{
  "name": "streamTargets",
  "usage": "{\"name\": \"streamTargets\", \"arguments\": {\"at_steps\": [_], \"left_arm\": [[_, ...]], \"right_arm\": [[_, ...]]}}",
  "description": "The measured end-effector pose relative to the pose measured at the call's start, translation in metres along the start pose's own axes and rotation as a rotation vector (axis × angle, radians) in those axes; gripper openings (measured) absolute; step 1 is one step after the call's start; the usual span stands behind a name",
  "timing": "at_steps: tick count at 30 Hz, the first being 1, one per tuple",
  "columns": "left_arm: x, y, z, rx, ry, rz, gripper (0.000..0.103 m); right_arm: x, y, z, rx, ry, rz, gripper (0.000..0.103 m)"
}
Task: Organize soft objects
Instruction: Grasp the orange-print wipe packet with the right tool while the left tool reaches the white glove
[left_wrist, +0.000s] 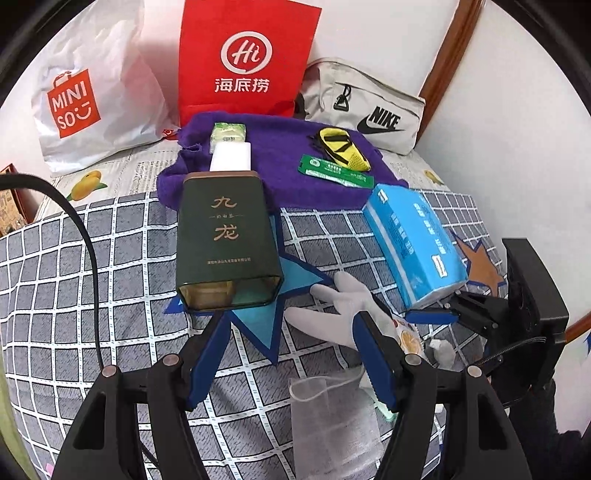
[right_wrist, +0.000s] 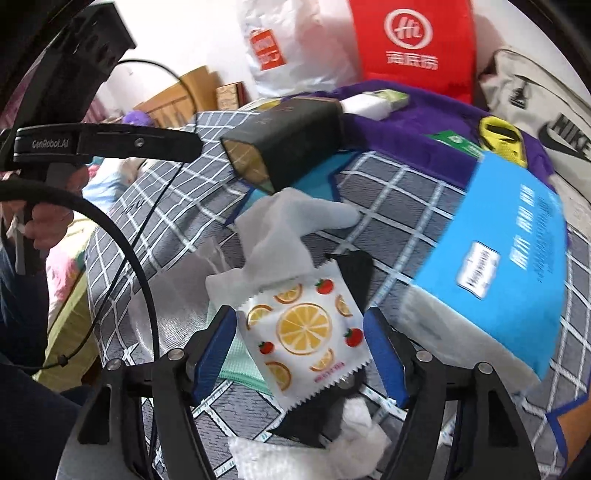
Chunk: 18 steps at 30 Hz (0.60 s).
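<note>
On the checked bedspread lie a grey glove (left_wrist: 340, 299) (right_wrist: 291, 218), an orange-print sachet (right_wrist: 303, 332), a blue tissue pack (left_wrist: 413, 240) (right_wrist: 498, 258) and a sheer mesh pouch (left_wrist: 325, 417). My left gripper (left_wrist: 291, 328) is open and empty, with the glove beside its right finger. My right gripper (right_wrist: 301, 325) is open, its fingers on either side of the sachet, which rests on a black item; it also shows in the left wrist view (left_wrist: 443, 314). White crumpled cloth (right_wrist: 332, 443) lies below.
A dark green tin (left_wrist: 225, 236) (right_wrist: 288, 144) lies open-ended by a purple towel (left_wrist: 280, 162) holding a white pack, a green sachet and a yellow pouch. A Miniso bag (left_wrist: 85, 96), a red bag (left_wrist: 247, 55) and a Nike bag (left_wrist: 369, 107) stand against the wall.
</note>
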<state>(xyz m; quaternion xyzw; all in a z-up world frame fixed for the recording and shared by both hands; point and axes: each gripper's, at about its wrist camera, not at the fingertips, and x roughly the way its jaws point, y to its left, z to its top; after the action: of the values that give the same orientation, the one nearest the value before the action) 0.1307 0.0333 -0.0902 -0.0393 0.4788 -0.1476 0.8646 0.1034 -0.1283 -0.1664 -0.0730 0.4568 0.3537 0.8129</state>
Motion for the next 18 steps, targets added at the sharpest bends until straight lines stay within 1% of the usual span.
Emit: {"name": "streamTargets", "arguments": {"at_steps": [6, 9, 13, 14, 15, 16, 18], "left_arm": [[0.002, 0.000, 0.000, 0.002, 0.001, -0.014, 0.067], [0.003, 0.000, -0.001, 0.003, 0.005, -0.015, 0.067], [0.006, 0.001, -0.004, 0.003, 0.014, -0.015, 0.067], [0.007, 0.001, -0.005, 0.001, 0.015, -0.016, 0.067], [0.007, 0.002, -0.005, -0.001, 0.016, -0.018, 0.067], [0.008, 0.002, -0.006, -0.002, 0.017, -0.020, 0.067], [0.008, 0.003, -0.007, -0.004, 0.018, -0.021, 0.067]], "right_arm": [[0.011, -0.004, 0.002, -0.010, 0.032, 0.010, 0.072], [0.011, -0.003, 0.001, -0.032, 0.031, 0.012, 0.070], [0.002, -0.007, 0.000, -0.003, 0.023, 0.019, 0.061], [-0.001, -0.007, 0.000, 0.003, 0.016, 0.020, 0.057], [-0.004, -0.007, -0.001, 0.011, 0.012, 0.028, 0.048], [-0.007, -0.006, -0.002, 0.019, 0.014, 0.046, 0.047], [-0.012, -0.006, -0.003, 0.026, 0.004, 0.035, 0.045]]}}
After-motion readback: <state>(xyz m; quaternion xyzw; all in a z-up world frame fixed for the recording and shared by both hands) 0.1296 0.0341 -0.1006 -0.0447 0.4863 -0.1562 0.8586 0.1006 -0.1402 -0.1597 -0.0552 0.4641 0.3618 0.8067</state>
